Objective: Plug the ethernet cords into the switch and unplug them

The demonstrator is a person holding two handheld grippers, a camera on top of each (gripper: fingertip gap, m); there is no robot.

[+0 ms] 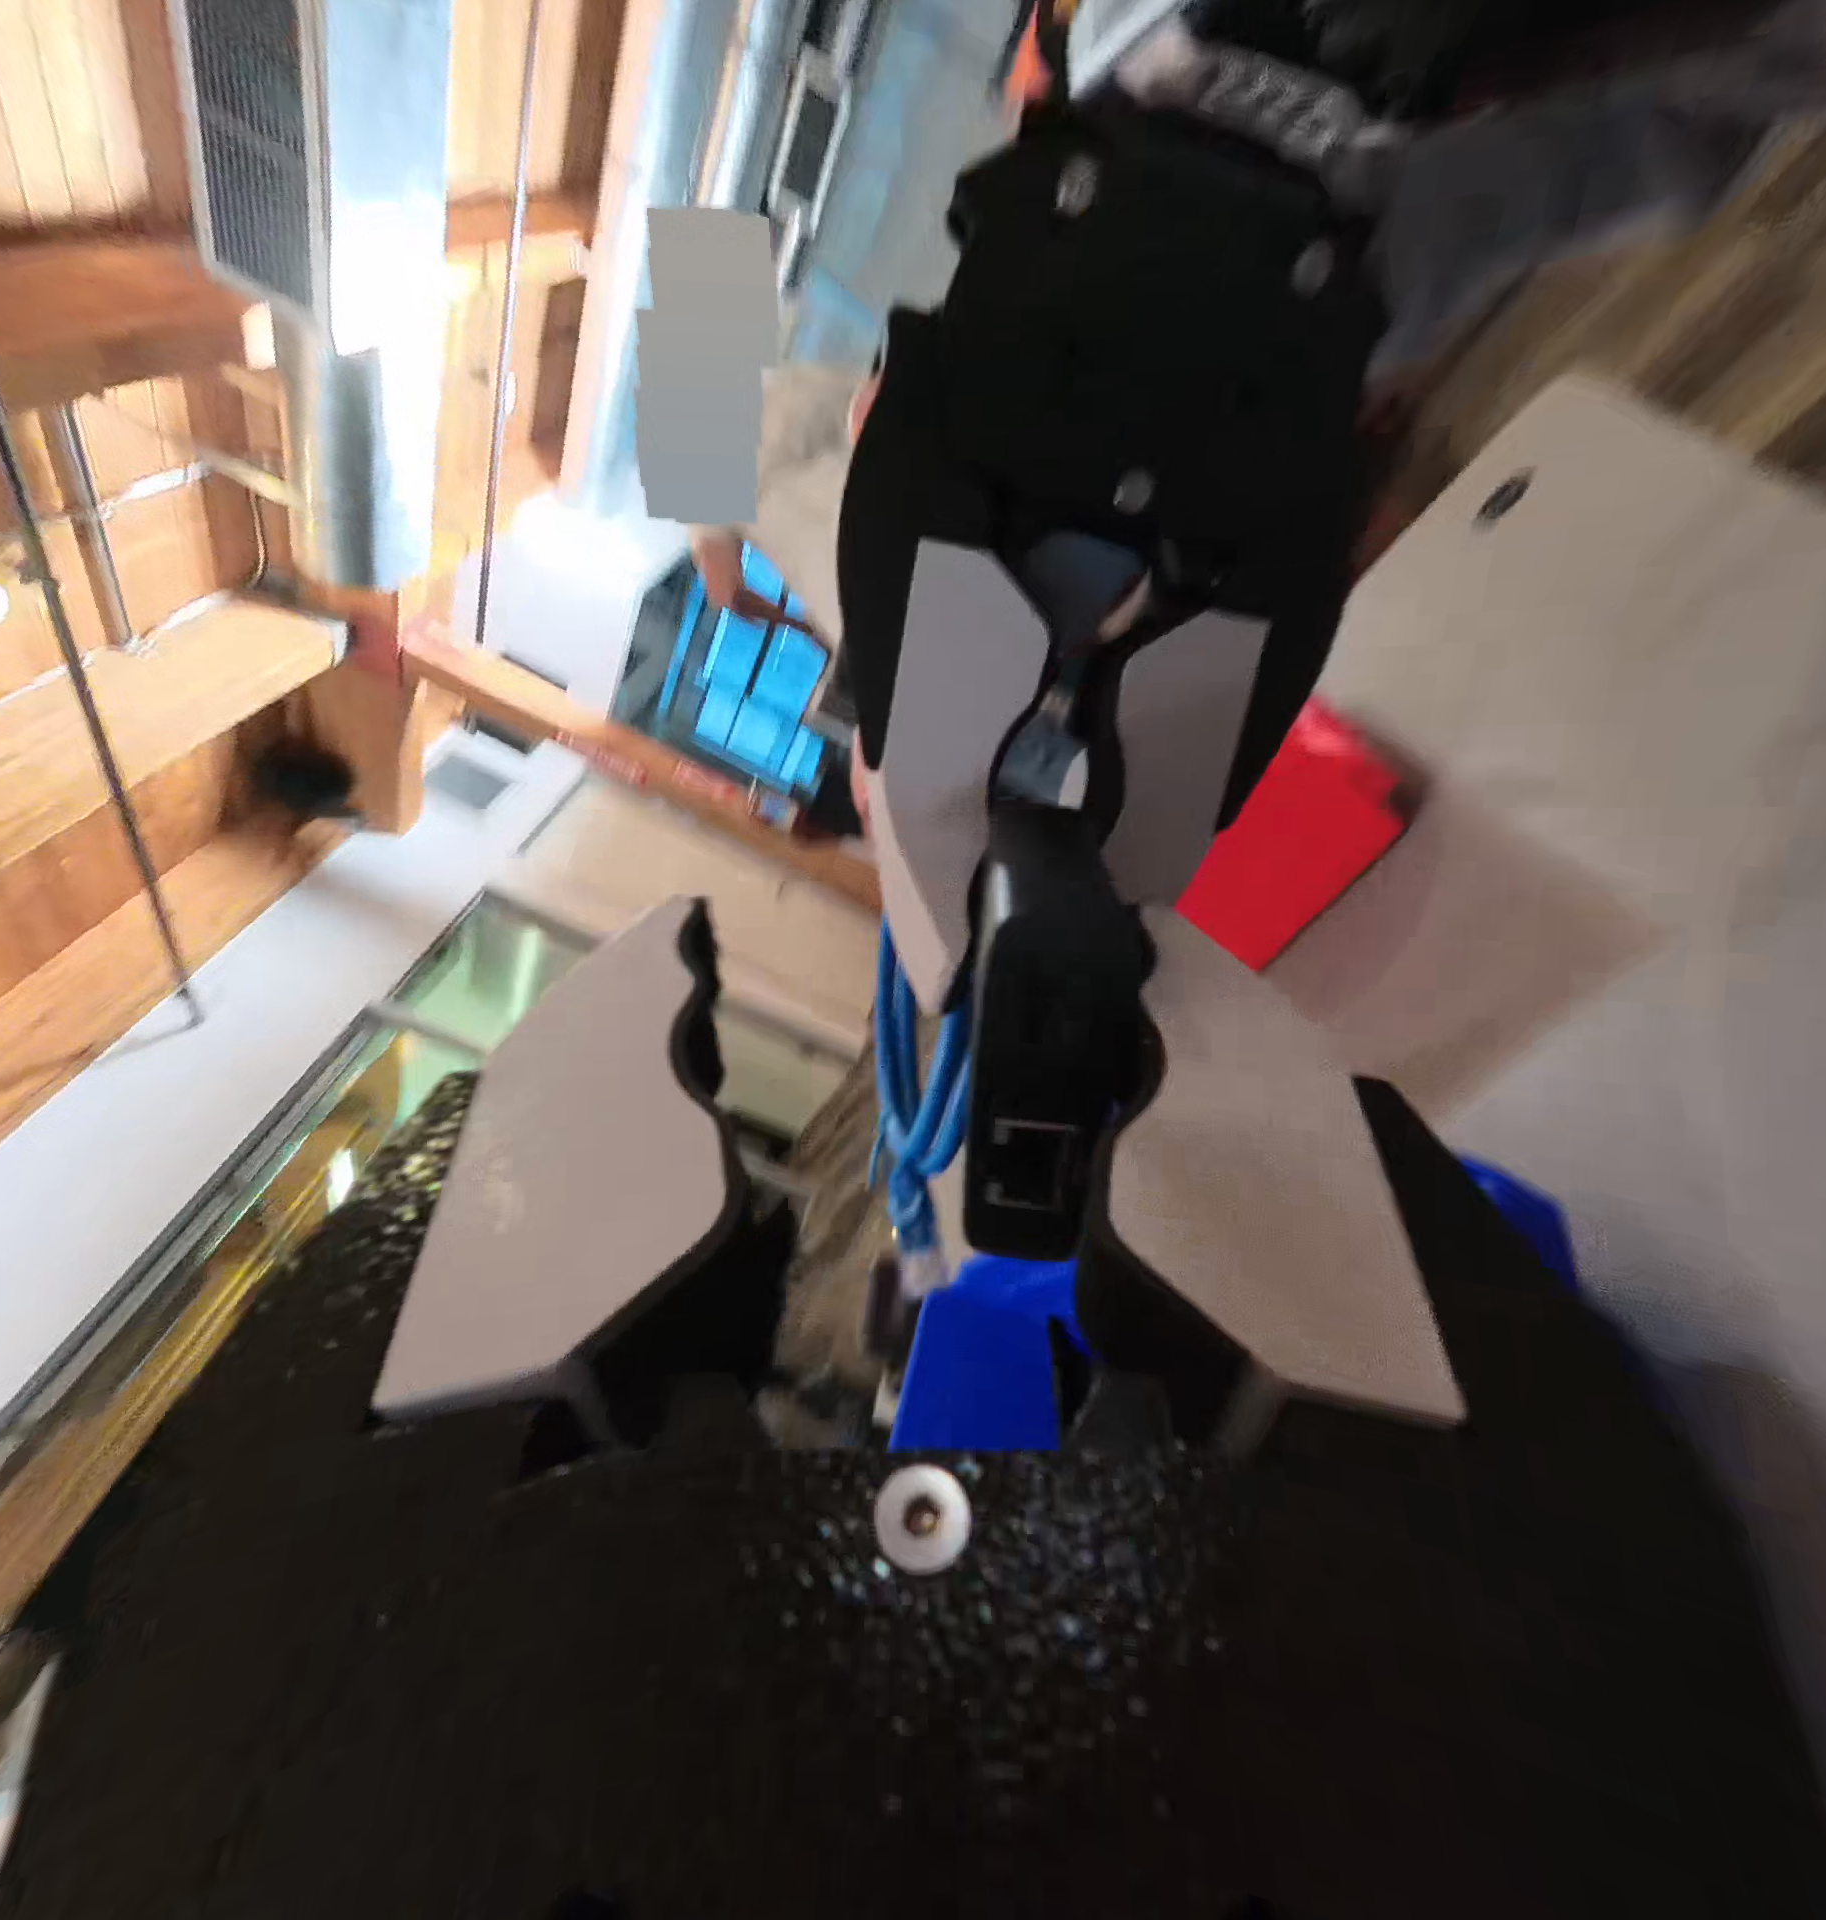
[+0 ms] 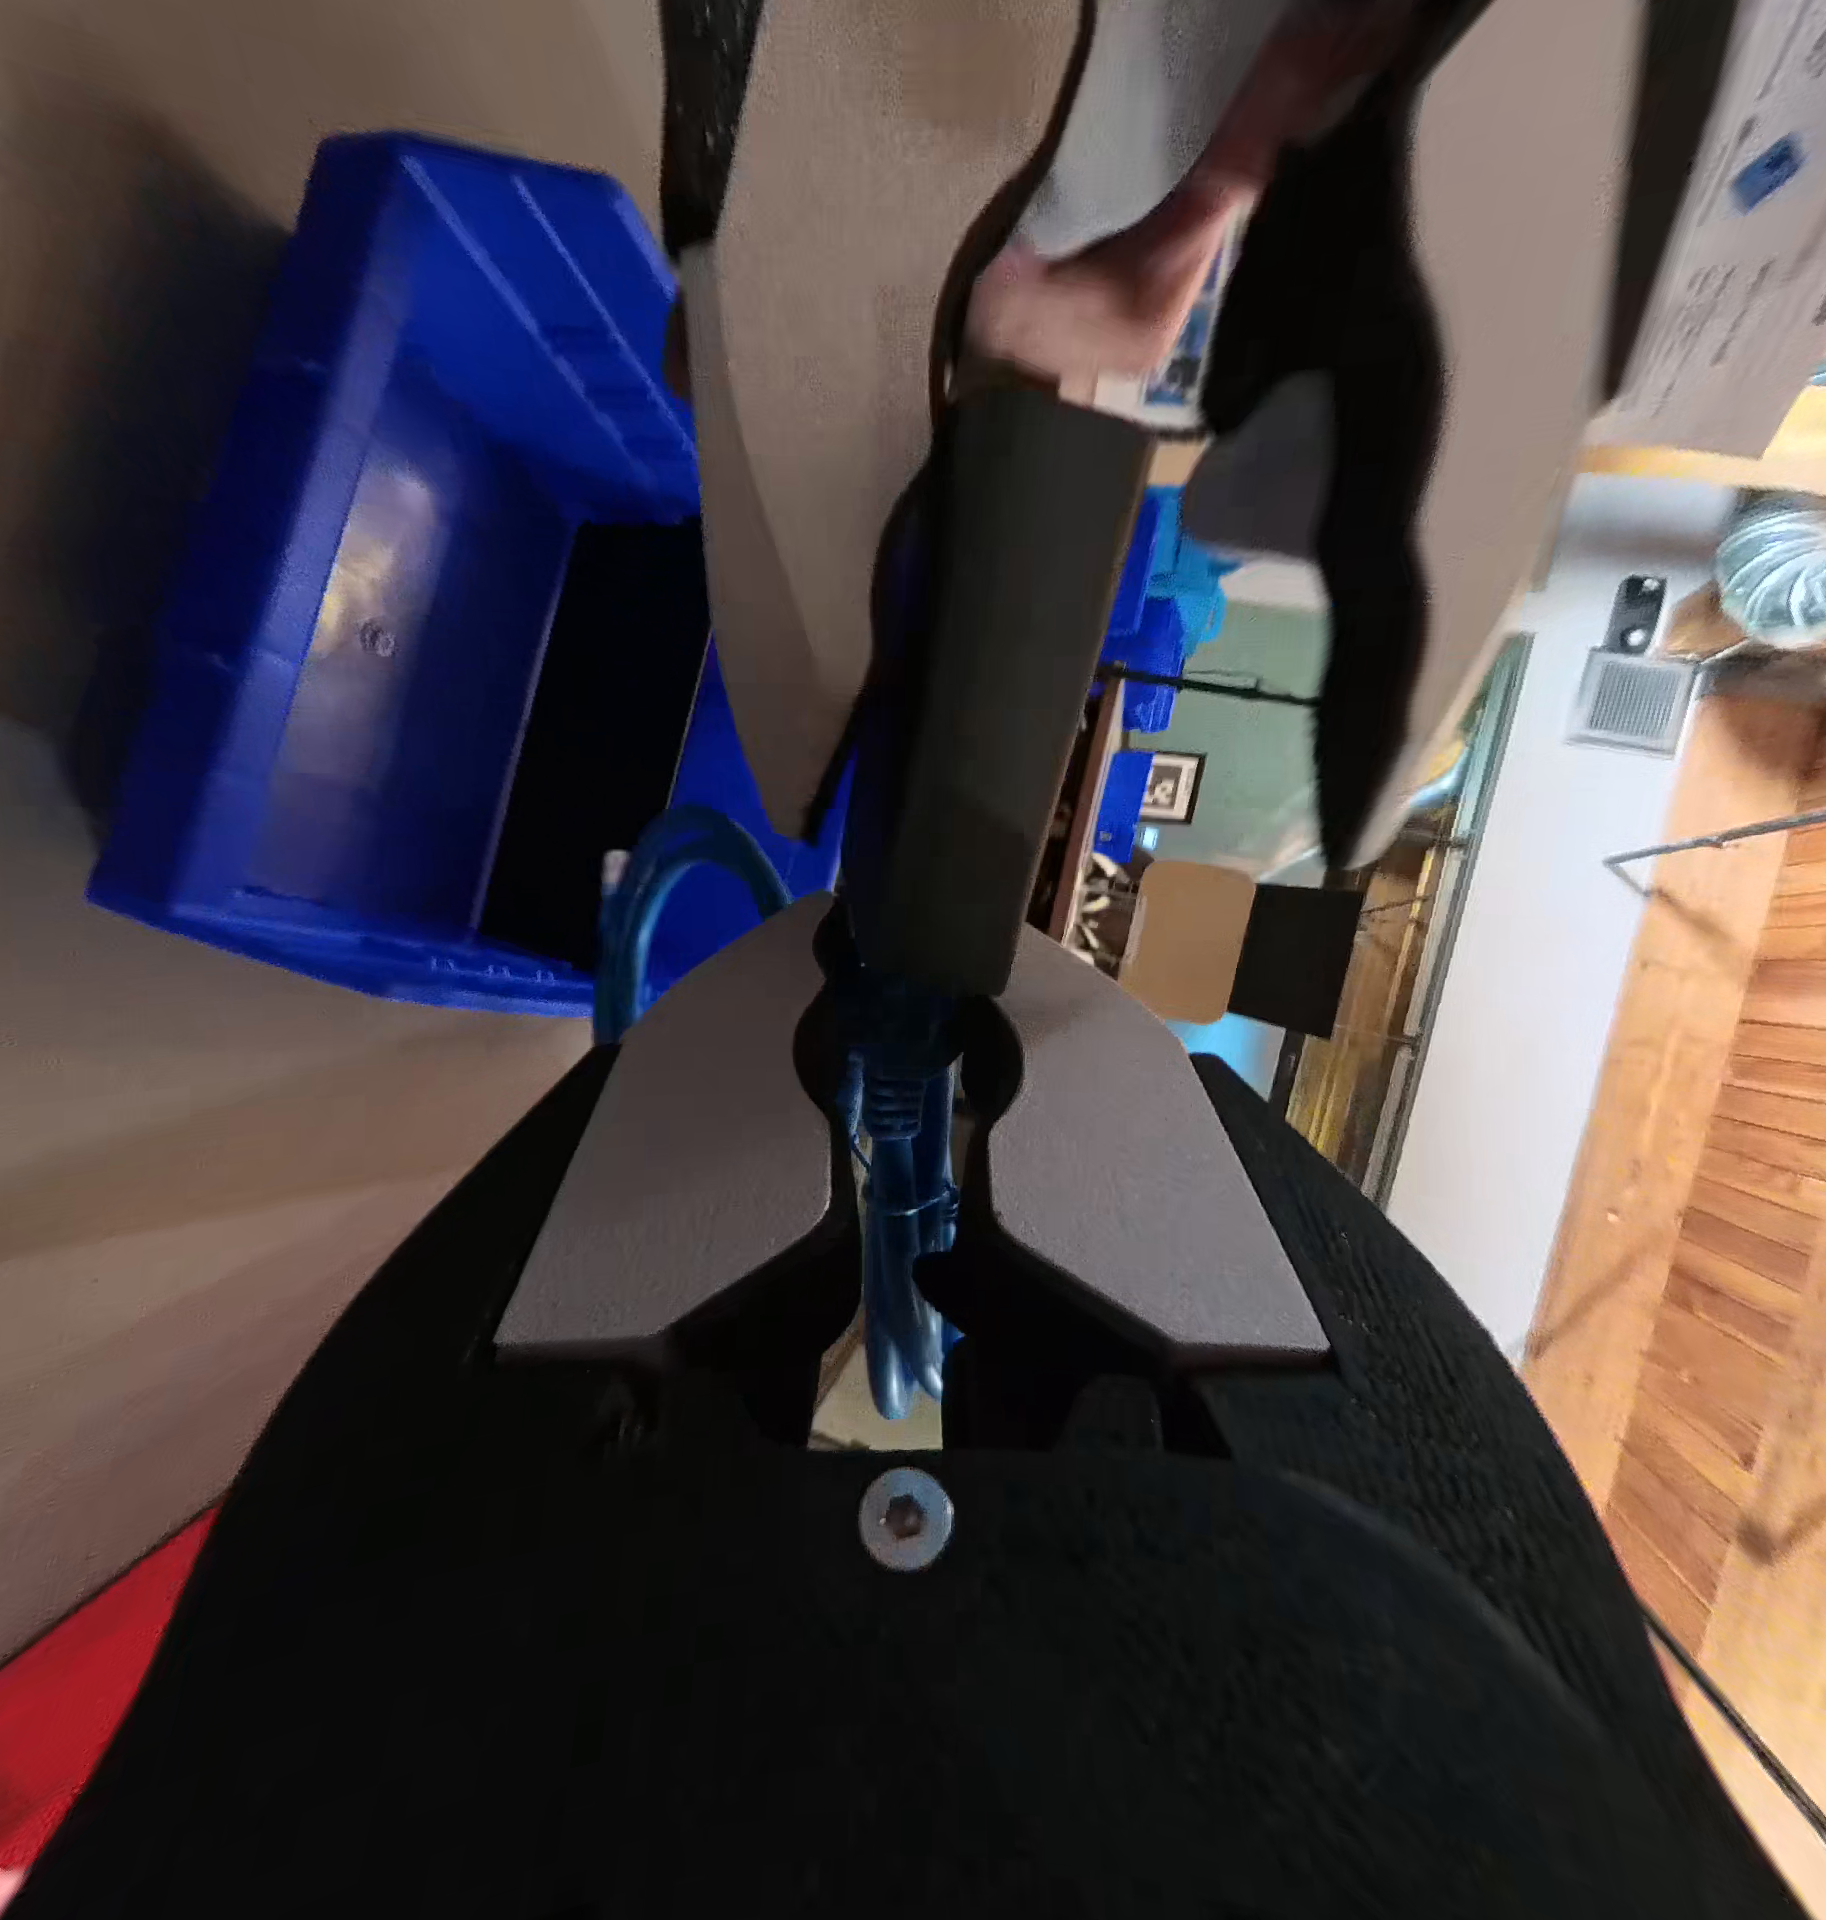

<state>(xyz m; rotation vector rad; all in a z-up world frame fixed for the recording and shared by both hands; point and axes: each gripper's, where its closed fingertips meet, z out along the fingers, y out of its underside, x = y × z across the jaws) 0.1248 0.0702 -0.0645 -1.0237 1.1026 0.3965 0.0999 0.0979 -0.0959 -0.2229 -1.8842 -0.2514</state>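
A black adapter box (image 1: 1034, 1091) with a network port in its end hangs in the air with a bundled blue cable (image 1: 919, 1091) beside it. My right gripper (image 2: 935, 945) is shut on the box's (image 2: 992, 675) end and on the blue cable (image 2: 904, 1143), which runs back between its fingers. In the left wrist view the right gripper (image 1: 1044, 935) comes in from above. My left gripper (image 1: 919, 925) is open wide, its fingers on either side of the box, and the box lies against its right finger (image 1: 1252, 1195). It also shows in the right wrist view (image 2: 1085, 821).
A blue plastic bin (image 2: 213, 727) with a black item (image 2: 597, 727) inside stands on the beige table (image 2: 161, 1143); it also shows in the left wrist view (image 1: 982, 1361). A red object (image 1: 1293, 831) lies on the table. A cardboard box (image 2: 1771, 208) is at the far right.
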